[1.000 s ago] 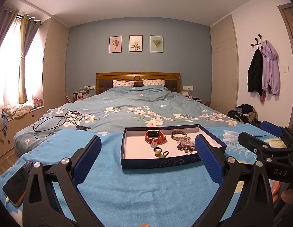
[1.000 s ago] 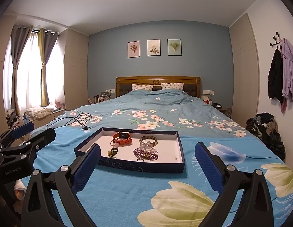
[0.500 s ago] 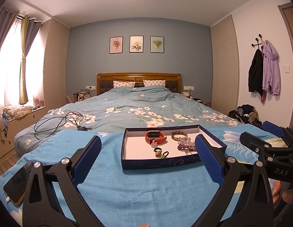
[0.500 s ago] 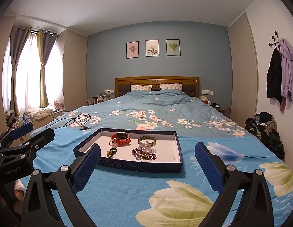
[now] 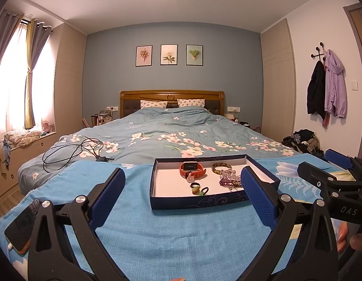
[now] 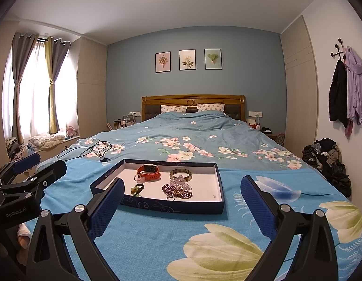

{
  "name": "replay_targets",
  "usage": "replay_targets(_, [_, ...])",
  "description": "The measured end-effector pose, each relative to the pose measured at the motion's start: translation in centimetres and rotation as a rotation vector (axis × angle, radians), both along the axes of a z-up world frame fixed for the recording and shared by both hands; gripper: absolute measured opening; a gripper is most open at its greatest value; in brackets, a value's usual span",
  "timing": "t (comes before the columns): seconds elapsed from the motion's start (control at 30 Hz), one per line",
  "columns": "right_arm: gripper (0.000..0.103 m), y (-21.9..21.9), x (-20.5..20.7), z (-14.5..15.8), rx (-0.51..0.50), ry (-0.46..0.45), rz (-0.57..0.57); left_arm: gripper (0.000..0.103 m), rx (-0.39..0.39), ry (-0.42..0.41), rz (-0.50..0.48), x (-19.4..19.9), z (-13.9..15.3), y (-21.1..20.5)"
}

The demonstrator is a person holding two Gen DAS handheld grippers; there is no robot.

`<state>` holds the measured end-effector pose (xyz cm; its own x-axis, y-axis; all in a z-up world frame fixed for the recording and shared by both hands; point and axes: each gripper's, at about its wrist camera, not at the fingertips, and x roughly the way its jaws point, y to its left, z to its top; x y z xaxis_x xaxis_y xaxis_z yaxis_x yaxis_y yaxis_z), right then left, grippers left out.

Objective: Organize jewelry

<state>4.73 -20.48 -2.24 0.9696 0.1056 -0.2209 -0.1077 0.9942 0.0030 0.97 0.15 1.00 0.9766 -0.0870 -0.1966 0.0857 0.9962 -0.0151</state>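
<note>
Your left gripper (image 5: 182,194) and right gripper (image 6: 182,201): both spread wide, holding nothing, hovering over the blue blanket (image 5: 171,234). Phone (image 5: 23,228): at the blanket's left edge beside your left tongs. Navy tray (image 6: 171,207): just ahead of both, nothing in the way. It holds an orange watch (image 6: 148,172), a gold bangle (image 6: 180,174), purple beads (image 6: 177,188) and small rings (image 6: 137,189). Black cable (image 5: 71,151): beyond, on the floral duvet. Readable: "DAS" on your right tool, "GenRobot.AI" on your left.

Tray (image 6: 176,207) on bed (image 6: 185,131); watch (image 6: 148,172), bangle (image 6: 180,174), beads (image 6: 177,188) inside; cable (image 6: 87,151) behind-left.
</note>
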Motion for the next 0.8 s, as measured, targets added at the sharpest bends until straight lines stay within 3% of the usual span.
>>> replay_targets(0.8, [0.096, 0.06, 0.09, 0.07, 0.002, 0.001, 0.0, 0.097, 0.001, -0.008, 0.009, -0.04, 0.01, 0.18])
